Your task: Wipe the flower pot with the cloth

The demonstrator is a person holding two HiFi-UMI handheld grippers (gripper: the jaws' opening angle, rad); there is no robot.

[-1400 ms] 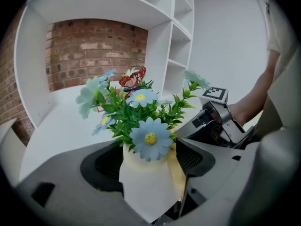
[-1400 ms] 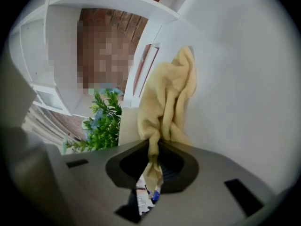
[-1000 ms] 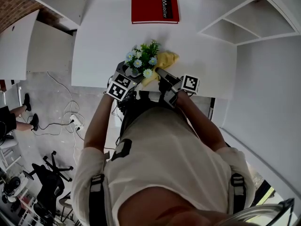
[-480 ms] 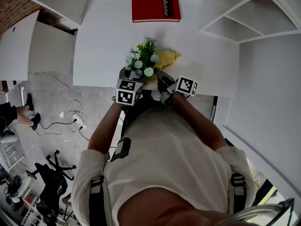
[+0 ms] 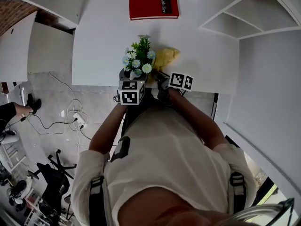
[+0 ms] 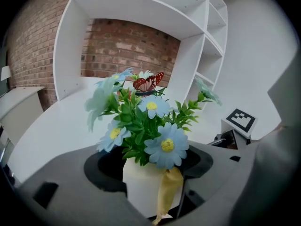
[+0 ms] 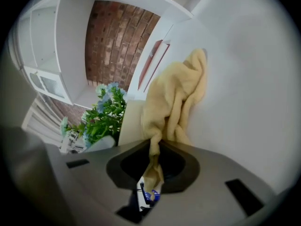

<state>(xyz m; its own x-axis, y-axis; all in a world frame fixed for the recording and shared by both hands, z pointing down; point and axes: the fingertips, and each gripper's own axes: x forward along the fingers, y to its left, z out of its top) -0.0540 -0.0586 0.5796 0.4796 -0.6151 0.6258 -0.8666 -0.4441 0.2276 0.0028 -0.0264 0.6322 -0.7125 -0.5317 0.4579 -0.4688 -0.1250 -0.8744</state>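
flower pot (image 6: 146, 181) is white with blue daisies and a red butterfly on top, and it sits at the near edge of the counter (image 5: 101, 41), right in front of the person; left gripper (image 6: 150, 160) brackets it with the jaws wide to either side, and they have just been closing with the pot between them; a dark gap shows on the right side, so I read it as not clamped yet, probably closing to steady the pot so it can't slide or tip under the wipe; cloth (image 7: 178, 95) is yellow and bunched, draped against the pot's right side and trailing onto the counter; right gripper (image 7: 153, 163) is pinched tight on a twisted tail of it, so the loose bulk hangs forward as the wiping face; one strip of cloth already lies down the pot's front wall in the left gripper view; the two grippers are close together at the counter edge, one to hold and one to rub; red book (image 5: 154, 5) lies well apart at the far side, out of the way.
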